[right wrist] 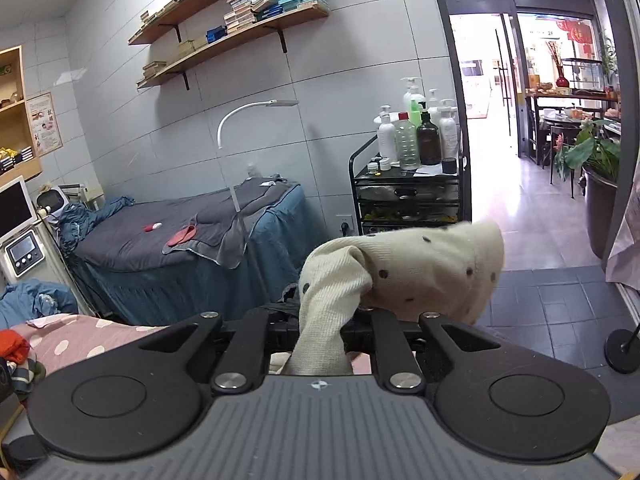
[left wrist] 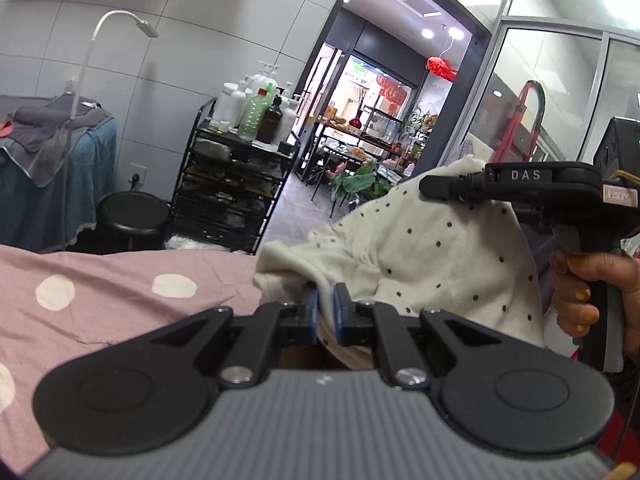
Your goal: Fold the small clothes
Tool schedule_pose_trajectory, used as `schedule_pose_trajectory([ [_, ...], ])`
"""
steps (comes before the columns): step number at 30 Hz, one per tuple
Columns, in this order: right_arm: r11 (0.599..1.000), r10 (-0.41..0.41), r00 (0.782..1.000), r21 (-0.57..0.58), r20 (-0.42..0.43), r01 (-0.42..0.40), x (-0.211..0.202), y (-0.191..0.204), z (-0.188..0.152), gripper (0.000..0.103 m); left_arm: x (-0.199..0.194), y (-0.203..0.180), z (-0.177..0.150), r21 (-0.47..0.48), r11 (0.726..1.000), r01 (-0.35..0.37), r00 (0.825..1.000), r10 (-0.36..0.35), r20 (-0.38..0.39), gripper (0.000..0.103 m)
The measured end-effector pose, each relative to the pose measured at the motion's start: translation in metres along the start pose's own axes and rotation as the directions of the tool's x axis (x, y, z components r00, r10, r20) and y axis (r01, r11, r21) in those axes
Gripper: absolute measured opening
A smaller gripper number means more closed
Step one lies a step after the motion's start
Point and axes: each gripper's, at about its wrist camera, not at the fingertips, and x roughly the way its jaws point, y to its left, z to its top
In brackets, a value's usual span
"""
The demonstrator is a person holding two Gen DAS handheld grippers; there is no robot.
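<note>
on your far left in the left wrist view the pink bed cover (left wrist: 120,280) with white spots lies flat and bare. your left gripper (left wrist: 326,312) has its blue pads (left wrist: 313,312) nearly together, pinching an edge of the cream dotted garment (left wrist: 420,252), which hangs lifted above the bed. further right your right gripper (left wrist: 440,188) clamps the upper corner of the same cloth, and your hand (left wrist: 580,292) wraps the black handle at the frame edge. in the right wrist view the garment (right wrist: 400,272) bunches over the right gripper (right wrist: 324,320), a ribbed strip trailing down between the narrowly set jaws; the pads themselves are hidden by cloth. behind it stand a blue-skirted bed (right wrist: 180,256) and a black cart (right wrist: 408,200) of bottles
</note>
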Motion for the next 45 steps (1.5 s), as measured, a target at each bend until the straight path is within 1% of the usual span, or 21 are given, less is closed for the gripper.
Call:
schedule_pose_trajectory([
  [4,0.997,0.076,0.997,0.024,-0.023,-0.076,0.017,0.005,-0.012,0.022,-0.025,0.017,0.001,0.045,0.996,-0.075,0.997,0.074,0.030,0.005],
  [6,0.991,0.134,0.990,0.026,-0.037,-0.133,0.031,0.019,-0.016,0.022,-0.046,0.039,0.005,0.032,0.993,-0.113,0.993,0.112,0.031,0.005],
  [10,0.951,0.279,0.960,0.146,-0.028,-0.273,0.061,0.049,-0.019,0.022,-0.084,0.075,0.006,0.034,0.977,-0.213,0.976,0.211,0.051,0.005],
  [12,0.940,0.322,0.946,0.131,-0.030,-0.315,0.070,0.075,-0.015,0.022,-0.103,0.096,0.005,0.017,0.966,-0.258,0.965,0.257,0.057,0.005],
  [17,0.885,0.454,0.891,0.119,-0.003,-0.450,0.063,0.127,0.000,0.022,-0.136,0.140,0.002,-0.023,0.930,-0.367,0.929,0.368,0.046,0.006],
  [18,0.883,0.457,0.889,0.110,0.013,-0.456,0.060,0.134,0.002,0.022,-0.139,0.146,0.001,-0.030,0.925,-0.378,0.925,0.379,0.038,0.006],
  [21,0.894,0.431,0.902,0.150,-0.038,-0.421,0.073,0.138,-0.012,0.022,-0.133,0.160,-0.009,-0.027,0.920,-0.391,0.920,0.391,-0.015,0.007],
  [25,0.966,0.249,0.937,0.137,-0.243,-0.221,0.126,0.125,-0.090,0.023,-0.095,0.174,-0.051,0.040,0.911,-0.410,0.894,0.410,-0.181,0.007],
  [27,0.988,0.146,0.925,0.100,-0.352,-0.118,0.153,0.111,-0.138,0.023,-0.086,0.179,-0.073,0.004,0.919,-0.395,0.888,0.383,-0.254,0.007],
  [29,0.995,0.078,0.900,0.090,-0.429,-0.043,0.166,0.093,-0.179,0.028,-0.084,0.171,-0.088,0.022,0.925,-0.379,0.893,0.372,-0.252,0.007],
  [30,0.992,0.069,0.899,0.129,-0.432,-0.015,0.166,0.080,-0.191,0.038,-0.082,0.165,-0.092,0.052,0.932,-0.358,0.899,0.360,-0.249,0.007],
  [31,0.982,0.102,0.908,0.190,-0.406,-0.025,0.162,0.069,-0.194,0.040,-0.075,0.159,-0.095,0.095,0.936,-0.340,0.899,0.353,-0.260,0.010],
  [32,0.967,0.128,0.914,0.253,-0.384,-0.029,0.154,0.058,-0.191,0.056,-0.068,0.151,-0.099,0.139,0.933,-0.331,0.889,0.358,-0.285,0.010],
  [34,0.954,0.145,0.925,0.298,-0.352,-0.036,0.129,0.048,-0.178,0.057,-0.055,0.145,-0.110,0.173,0.933,-0.314,0.872,0.356,-0.337,0.010],
  [37,0.979,0.137,0.966,0.180,-0.219,-0.098,0.064,0.042,-0.143,0.056,-0.037,0.143,-0.135,0.193,0.938,-0.289,0.852,0.344,-0.394,0.010],
  [38,0.987,0.117,0.979,0.127,-0.170,-0.096,0.041,0.036,-0.130,0.064,-0.038,0.142,-0.140,0.199,0.936,-0.290,0.858,0.347,-0.380,0.010],
  [39,0.993,0.095,0.988,0.082,-0.121,-0.086,0.017,0.025,-0.119,0.078,-0.039,0.143,-0.141,0.195,0.936,-0.292,0.860,0.346,-0.374,0.010],
  [40,0.997,0.067,0.994,0.043,-0.083,-0.063,-0.002,0.014,-0.112,0.084,-0.040,0.143,-0.140,0.185,0.938,-0.292,0.862,0.342,-0.375,0.013],
  [41,1.000,0.020,0.998,-0.012,-0.061,-0.021,-0.020,0.000,-0.106,0.097,-0.042,0.144,-0.139,0.173,0.941,-0.290,0.863,0.335,-0.378,0.016],
  [43,0.992,-0.105,0.993,-0.074,-0.050,0.101,-0.043,-0.025,-0.101,0.099,-0.049,0.141,-0.134,0.166,0.945,-0.281,0.868,0.324,-0.376,0.034],
  [45,0.982,-0.186,0.980,-0.026,-0.077,0.185,-0.057,-0.057,-0.104,0.096,-0.057,0.134,-0.132,0.177,0.946,-0.271,0.876,0.318,-0.362,0.045],
])
